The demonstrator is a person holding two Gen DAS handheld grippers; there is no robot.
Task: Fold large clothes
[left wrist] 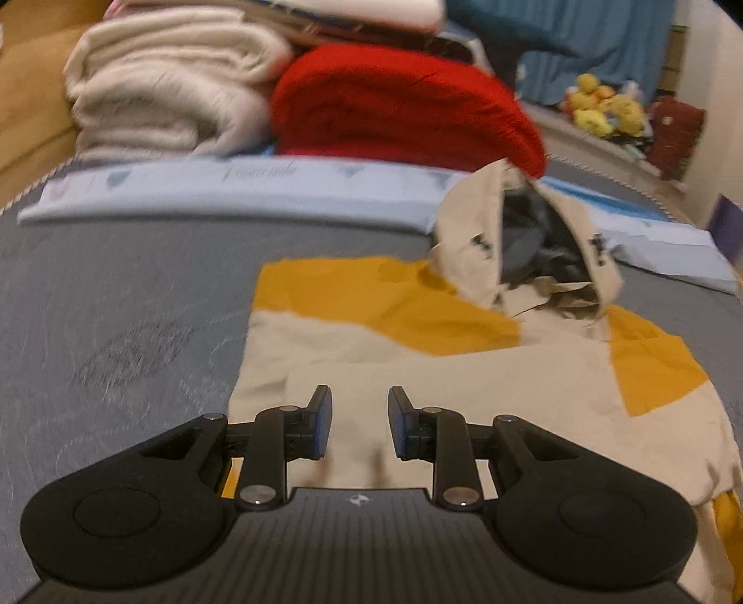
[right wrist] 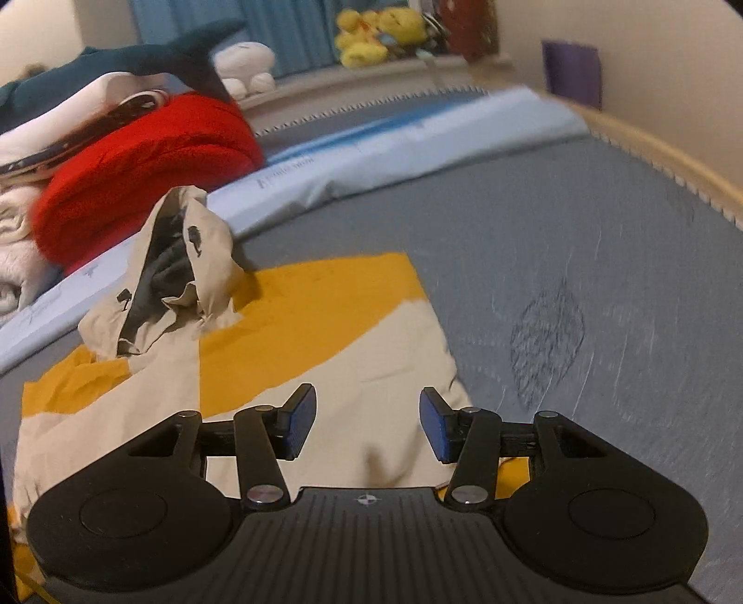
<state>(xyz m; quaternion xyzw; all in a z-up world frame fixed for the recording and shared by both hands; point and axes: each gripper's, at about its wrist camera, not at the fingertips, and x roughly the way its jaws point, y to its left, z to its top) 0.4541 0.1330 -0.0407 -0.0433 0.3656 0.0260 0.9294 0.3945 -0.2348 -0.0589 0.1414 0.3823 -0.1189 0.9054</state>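
Note:
A beige and mustard-yellow hooded jacket (left wrist: 371, 344) lies folded flat on the grey bed cover (left wrist: 116, 302). Its hood (left wrist: 524, 241) stands up at the far end, dark lining showing. My left gripper (left wrist: 360, 425) is open and empty, just above the jacket's near left part. In the right wrist view the same jacket (right wrist: 288, 334) lies left of centre with the hood (right wrist: 181, 274) upright. My right gripper (right wrist: 367, 425) is open and empty over the jacket's near right edge.
A red folded blanket (left wrist: 399, 111) and a cream blanket (left wrist: 167, 88) are stacked at the bed's far side, behind a light blue folded sheet (left wrist: 232, 186). Yellow plush toys (right wrist: 376, 35) sit on a ledge. The bed's edge (right wrist: 659, 153) curves at right.

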